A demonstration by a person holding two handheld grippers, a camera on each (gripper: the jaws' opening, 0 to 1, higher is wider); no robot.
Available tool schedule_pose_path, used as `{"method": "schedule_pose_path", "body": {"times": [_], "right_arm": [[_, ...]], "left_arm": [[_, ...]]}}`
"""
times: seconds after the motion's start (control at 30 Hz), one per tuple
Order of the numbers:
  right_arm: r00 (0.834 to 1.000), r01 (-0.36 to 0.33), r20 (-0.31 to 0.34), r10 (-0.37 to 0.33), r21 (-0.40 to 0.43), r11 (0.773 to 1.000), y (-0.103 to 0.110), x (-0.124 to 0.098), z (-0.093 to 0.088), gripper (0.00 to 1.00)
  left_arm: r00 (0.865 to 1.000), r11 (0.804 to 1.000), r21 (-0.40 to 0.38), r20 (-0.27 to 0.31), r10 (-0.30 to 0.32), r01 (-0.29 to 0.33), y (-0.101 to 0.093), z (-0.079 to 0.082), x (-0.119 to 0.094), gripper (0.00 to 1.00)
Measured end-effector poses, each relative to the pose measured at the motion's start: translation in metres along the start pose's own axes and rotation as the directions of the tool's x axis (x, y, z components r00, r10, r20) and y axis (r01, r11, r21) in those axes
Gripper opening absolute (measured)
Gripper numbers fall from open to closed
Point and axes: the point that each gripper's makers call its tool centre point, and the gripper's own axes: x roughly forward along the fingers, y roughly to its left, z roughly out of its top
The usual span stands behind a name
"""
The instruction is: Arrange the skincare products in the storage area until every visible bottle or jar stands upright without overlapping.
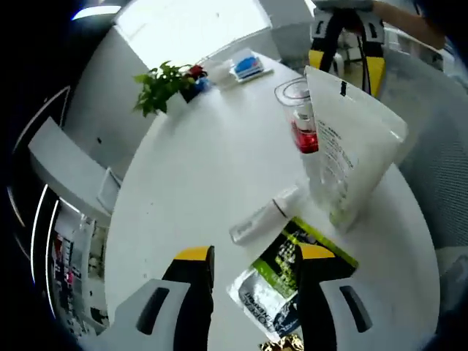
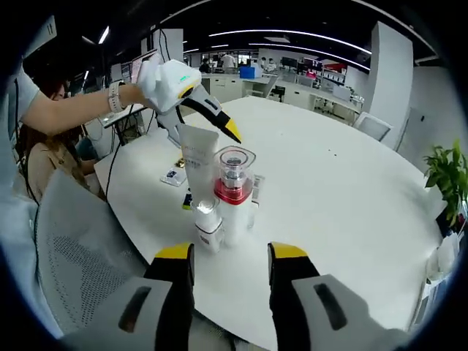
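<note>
My left gripper (image 1: 254,265) is open above a green and black sachet (image 1: 281,281) that lies flat on the white round table (image 1: 205,161). Just beyond it a small white tube (image 1: 267,214) lies on its side. A clear bottle with a red band (image 1: 301,124) stands upright, and a tall white pouch (image 1: 351,153) stands beside it. My right gripper (image 2: 232,263) is open and empty, facing the red-banded bottle (image 2: 234,190), the small tube (image 2: 208,223) and the white pouch (image 2: 199,157) from the table's edge. The left gripper (image 2: 219,124) hovers over them in a gloved hand.
A potted plant (image 1: 164,86) and a blue and white box (image 1: 247,66) sit at the far side of the table. A mesh chair (image 2: 80,256) stands to my right gripper's left. The right gripper (image 1: 346,64) shows behind the pouch. Another small packet (image 2: 174,176) lies past the pouch.
</note>
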Motion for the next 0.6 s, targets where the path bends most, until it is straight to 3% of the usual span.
{"method": "schedule_pose_path", "body": {"times": [0.1, 0.3, 0.4, 0.6], "right_arm": [[1.000, -0.002, 0.000, 0.002, 0.000, 1.000, 0.000, 0.001, -0.001, 0.40], [1.000, -0.025, -0.003, 0.025, 0.015, 1.000, 0.005, 0.006, -0.004, 0.40], [1.000, -0.029, 0.002, 0.029, 0.031, 0.999, 0.004, 0.007, -0.008, 0.39], [1.000, -0.022, 0.003, 0.022, 0.055, 0.998, 0.001, 0.005, -0.014, 0.39]], "left_arm": [[1.000, 1.000, 0.026, -0.023, -0.015, 0.016, 0.005, -0.001, 0.009, 0.39], [0.996, 0.988, 0.119, -0.012, -0.094, 0.095, 0.006, 0.004, 0.027, 0.38], [0.993, 0.973, 0.201, -0.037, -0.110, 0.116, 0.009, 0.001, 0.037, 0.39], [0.979, 0.945, 0.258, -0.048, -0.197, 0.203, 0.001, -0.001, 0.056, 0.34]]}}
